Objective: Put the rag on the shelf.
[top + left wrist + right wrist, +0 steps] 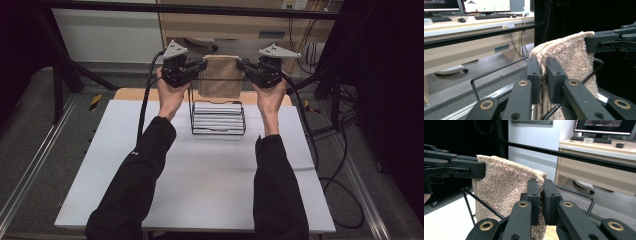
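One beige towel (220, 76), one black wire rack (218, 120), two grippers. Left gripper (202, 65) and right gripper (241, 65) are each pinching a top corner, holding the towel above, possibly touching, the rack.

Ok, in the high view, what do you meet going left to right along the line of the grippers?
Left gripper shut on one top corner → beige towel, held above the black wire rack → right gripper shut on the other top corner.
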`<state>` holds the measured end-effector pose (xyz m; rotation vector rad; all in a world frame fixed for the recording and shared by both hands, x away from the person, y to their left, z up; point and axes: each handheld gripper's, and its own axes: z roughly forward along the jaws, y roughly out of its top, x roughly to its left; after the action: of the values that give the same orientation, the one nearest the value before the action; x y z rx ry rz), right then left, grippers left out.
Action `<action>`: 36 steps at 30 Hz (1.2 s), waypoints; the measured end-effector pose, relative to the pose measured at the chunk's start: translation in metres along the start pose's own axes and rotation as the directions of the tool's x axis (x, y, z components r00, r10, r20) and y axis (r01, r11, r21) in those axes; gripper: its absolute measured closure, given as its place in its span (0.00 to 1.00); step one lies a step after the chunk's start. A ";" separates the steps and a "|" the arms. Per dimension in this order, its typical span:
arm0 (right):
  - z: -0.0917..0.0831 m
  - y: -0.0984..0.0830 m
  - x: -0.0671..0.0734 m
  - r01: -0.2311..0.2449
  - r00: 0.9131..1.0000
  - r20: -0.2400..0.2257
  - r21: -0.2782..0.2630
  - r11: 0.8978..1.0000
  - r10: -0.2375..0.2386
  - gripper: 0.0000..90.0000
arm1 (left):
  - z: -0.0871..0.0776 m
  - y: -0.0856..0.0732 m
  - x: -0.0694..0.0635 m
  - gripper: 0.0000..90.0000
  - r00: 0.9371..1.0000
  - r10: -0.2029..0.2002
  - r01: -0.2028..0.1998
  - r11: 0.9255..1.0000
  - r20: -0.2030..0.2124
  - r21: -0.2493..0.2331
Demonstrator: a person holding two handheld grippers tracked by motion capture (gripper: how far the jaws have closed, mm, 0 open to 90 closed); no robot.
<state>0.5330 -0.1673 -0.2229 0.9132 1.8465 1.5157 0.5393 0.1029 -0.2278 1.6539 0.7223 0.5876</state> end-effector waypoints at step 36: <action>-0.024 -0.004 0.013 0.059 0.997 -0.049 -0.039 0.998 -0.061 0.94 | -0.024 0.000 -0.010 0.89 0.997 0.020 -0.021 1.000 0.070 0.005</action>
<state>0.5061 -0.1713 -0.2224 0.8026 1.8577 1.5442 0.5152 0.1115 -0.2231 1.6804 0.6574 0.5400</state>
